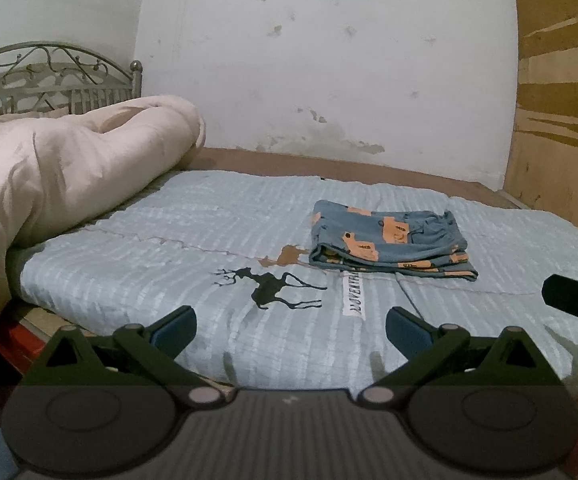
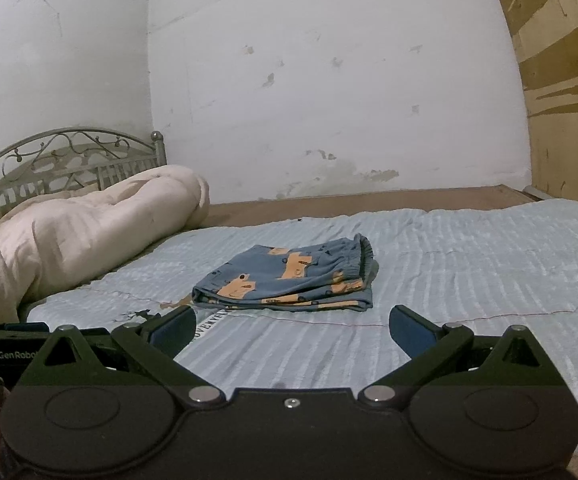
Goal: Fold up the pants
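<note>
Blue pants with orange patches lie folded into a compact stack on the light blue bedspread. They also show in the right wrist view. My left gripper is open and empty, held back from the pants near the bed's front edge. My right gripper is open and empty, a short way in front of the pants. A part of the right gripper shows at the right edge of the left wrist view.
A rolled cream quilt lies at the left by the metal headboard. A white wall stands behind the bed and a plywood panel at the right. The bedspread has a deer print.
</note>
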Motion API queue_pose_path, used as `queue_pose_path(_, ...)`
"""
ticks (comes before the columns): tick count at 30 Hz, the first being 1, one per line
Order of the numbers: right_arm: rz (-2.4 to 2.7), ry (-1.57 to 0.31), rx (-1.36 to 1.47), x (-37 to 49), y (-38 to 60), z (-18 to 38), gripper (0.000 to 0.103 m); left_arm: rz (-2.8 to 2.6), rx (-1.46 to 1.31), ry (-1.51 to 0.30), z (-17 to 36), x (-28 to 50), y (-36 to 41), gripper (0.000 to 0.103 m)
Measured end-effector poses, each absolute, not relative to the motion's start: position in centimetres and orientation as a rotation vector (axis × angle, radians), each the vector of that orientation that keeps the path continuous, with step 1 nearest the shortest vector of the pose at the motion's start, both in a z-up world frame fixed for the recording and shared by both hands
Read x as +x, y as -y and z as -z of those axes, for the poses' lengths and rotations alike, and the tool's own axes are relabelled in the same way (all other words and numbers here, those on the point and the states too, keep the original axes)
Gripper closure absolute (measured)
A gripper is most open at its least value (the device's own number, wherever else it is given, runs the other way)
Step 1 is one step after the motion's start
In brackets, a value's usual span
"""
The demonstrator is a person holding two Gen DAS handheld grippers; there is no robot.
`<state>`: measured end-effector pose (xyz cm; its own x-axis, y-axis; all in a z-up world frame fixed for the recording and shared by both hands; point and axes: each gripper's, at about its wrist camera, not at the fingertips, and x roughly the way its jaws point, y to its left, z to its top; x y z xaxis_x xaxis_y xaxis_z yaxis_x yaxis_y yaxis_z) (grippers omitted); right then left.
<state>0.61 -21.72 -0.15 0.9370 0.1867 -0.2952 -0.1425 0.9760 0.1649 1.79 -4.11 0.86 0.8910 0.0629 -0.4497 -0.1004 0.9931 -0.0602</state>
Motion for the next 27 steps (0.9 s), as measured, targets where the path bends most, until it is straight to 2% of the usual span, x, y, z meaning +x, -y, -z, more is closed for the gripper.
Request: queue_pose_path(27,-0.18,-0.31,0.138,0.45,21.41,0.12,0.001,-0.101,-0.073,-0.481,-1.02,1.5,3.93,0.001)
